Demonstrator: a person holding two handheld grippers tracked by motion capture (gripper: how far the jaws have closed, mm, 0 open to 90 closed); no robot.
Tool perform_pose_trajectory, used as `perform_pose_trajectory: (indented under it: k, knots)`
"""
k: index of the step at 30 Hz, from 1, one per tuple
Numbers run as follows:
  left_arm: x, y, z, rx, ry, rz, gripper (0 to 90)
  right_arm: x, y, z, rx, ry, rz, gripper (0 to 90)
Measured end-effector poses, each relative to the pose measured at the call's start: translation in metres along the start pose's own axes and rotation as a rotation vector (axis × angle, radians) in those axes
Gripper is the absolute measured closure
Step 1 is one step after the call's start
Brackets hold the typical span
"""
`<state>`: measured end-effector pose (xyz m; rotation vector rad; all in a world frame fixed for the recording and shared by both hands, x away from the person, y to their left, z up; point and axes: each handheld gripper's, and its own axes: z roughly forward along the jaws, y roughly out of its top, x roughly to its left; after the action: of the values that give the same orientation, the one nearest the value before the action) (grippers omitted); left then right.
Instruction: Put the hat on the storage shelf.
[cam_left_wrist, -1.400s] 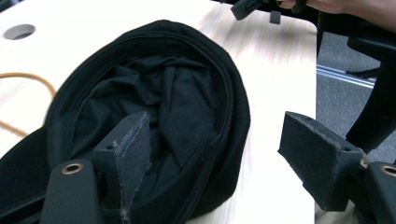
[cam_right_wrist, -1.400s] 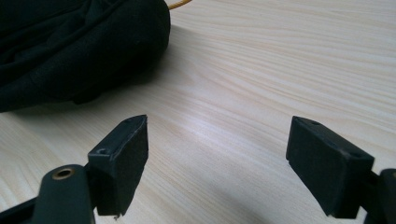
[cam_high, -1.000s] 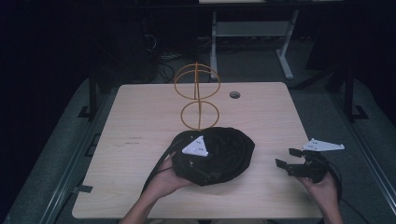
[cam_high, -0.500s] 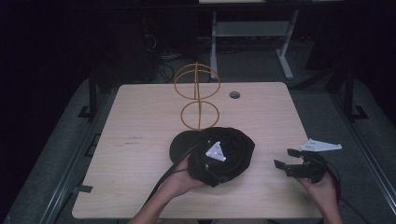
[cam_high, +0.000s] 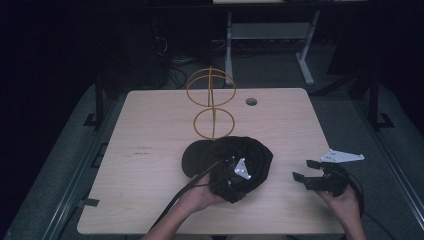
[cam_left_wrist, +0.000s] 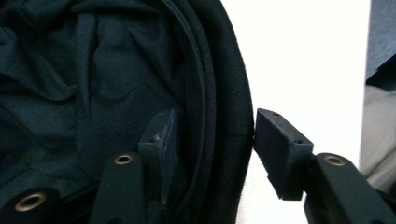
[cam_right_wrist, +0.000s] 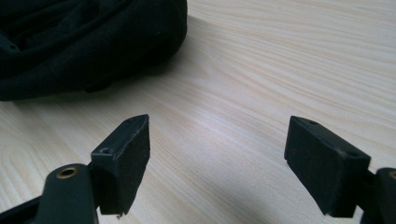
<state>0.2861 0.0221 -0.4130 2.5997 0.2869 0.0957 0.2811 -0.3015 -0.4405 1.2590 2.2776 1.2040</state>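
A black fabric hat lies on the near middle of the pale wooden table. My left gripper rests on its near right side. In the left gripper view the left gripper is open and straddles the hat's thick stitched rim, one jaw inside against the lining and the other touching the outside. My right gripper hovers open low over bare wood right of the hat. In the right gripper view the right gripper has nothing between its jaws, and the hat sits at the upper left.
An orange wire stand with two rings rises just behind the hat. A round cable hole is in the table's far side. Dark floor and desk legs lie beyond the table.
My left gripper has slid rightwards across the hat to its near right rim, and the fabric has bunched there. The right gripper has stayed still and open.
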Motion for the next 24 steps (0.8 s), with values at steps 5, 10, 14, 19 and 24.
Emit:
perform_pose_trajectory:
  k: [5, 10, 14, 19, 24]
  knots:
    - [-0.007, 0.006, 0.007, 0.063, 0.028, 0.048, 58.8, 0.002, 0.001, 0.001, 0.011, 0.005, -0.001, 22.0]
    - [-0.012, 0.01, 0.013, 0.105, 0.063, 0.106, 69.0, 0.002, 0.001, 0.001, 0.006, 0.007, -0.01, 22.1]
    - [-0.007, 0.011, 0.01, 0.089, 0.045, 0.085, 74.5, 0.003, 0.001, 0.001, 0.005, 0.008, -0.002, 22.1]
    - [0.003, 0.01, -0.009, -0.029, -0.023, 0.03, 75.8, 0.004, 0.001, 0.0, 0.002, 0.001, -0.014, 22.1]
    - [0.014, 0.007, -0.036, -0.183, -0.11, -0.033, 76.3, 0.01, 0.006, -0.002, -0.049, 0.015, -0.021, 21.6]
